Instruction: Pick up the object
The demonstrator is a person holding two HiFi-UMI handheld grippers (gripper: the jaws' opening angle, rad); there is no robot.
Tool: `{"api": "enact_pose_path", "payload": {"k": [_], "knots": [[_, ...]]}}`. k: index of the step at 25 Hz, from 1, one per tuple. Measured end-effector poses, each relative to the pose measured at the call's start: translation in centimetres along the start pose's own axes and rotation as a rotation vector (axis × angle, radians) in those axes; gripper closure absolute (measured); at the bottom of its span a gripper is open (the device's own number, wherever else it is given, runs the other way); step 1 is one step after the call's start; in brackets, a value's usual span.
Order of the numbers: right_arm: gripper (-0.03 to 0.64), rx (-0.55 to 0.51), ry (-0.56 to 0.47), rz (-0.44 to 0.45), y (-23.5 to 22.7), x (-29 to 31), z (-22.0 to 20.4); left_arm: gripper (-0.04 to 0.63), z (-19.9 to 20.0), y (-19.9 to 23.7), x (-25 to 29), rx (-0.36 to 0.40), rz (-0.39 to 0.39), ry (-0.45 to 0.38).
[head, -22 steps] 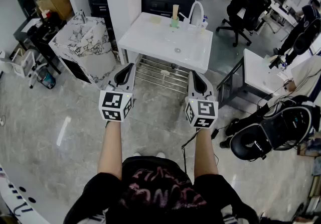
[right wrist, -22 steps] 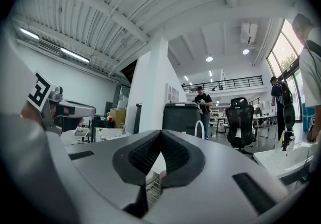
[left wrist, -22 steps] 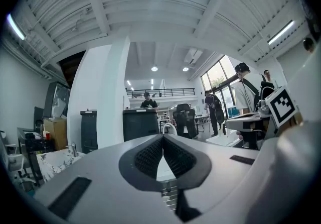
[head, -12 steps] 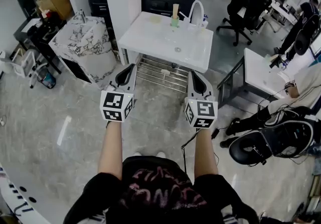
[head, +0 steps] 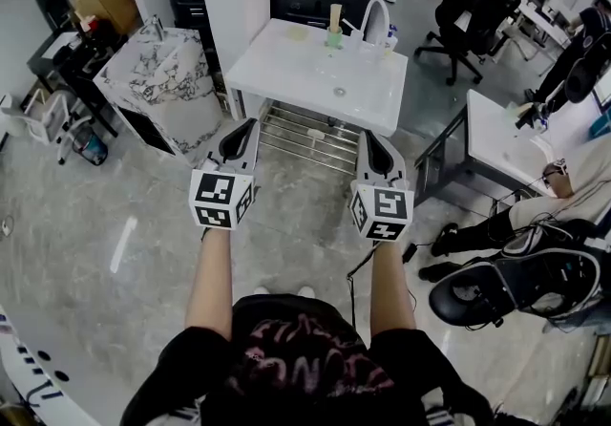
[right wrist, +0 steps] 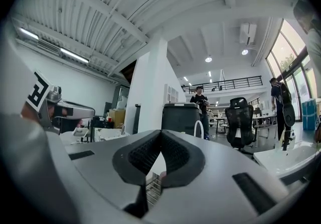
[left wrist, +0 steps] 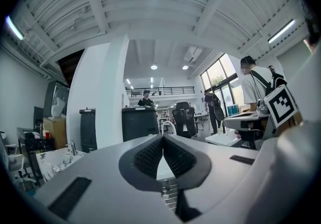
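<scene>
The left gripper (head: pixel 245 128) has its two grey jaws pressed together, the ribbed black pads (left wrist: pixel 150 155) meeting at the tips with nothing between them. The right gripper (head: pixel 369 139) is closed the same way, its ribbed pads (right wrist: pixel 145 152) touching at the front edge and holding nothing. Both grippers are held out side by side in the air, near each other but apart, jaws pointing forward towards a white rectangular washbasin (head: pixel 286 80). Each carries one white cube with black square markers, the left cube (head: pixel 221 202) and the right cube (head: pixel 384 212), two in all. Which thing the task means cannot be told for sure. The likeliest is a small green cup (head: pixel 332 41) standing upright at the basin's back edge, just beside a curved white faucet (head: pixel 373 13), well ahead of both grippers and touched by neither. One tall beige stick (head: pixel 334 18) stands in the cup, its long axis vertical, pointing up. There is one cup, one stick and one white faucet. Left of the white basin stands one marble-patterned vanity (head: pixel 162 80), and under the basin lies one metal rack (head: pixel 305 138).
</scene>
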State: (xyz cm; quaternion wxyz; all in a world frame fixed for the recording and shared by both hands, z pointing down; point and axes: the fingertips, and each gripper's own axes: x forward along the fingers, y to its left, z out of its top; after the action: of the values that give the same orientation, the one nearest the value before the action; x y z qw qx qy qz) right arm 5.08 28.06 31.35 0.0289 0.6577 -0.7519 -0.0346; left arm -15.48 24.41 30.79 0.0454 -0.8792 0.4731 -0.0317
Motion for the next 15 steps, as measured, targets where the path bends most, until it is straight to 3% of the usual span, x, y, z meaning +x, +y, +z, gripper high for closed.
{"api": "enact_pose_path", "payload": {"k": [15], "knots": [[0.601,0.016,-0.003,0.028,-2.1,0.3,-1.1,0.58,-0.6,-2.0,1.3,0.006,0.021,0.017]]}}
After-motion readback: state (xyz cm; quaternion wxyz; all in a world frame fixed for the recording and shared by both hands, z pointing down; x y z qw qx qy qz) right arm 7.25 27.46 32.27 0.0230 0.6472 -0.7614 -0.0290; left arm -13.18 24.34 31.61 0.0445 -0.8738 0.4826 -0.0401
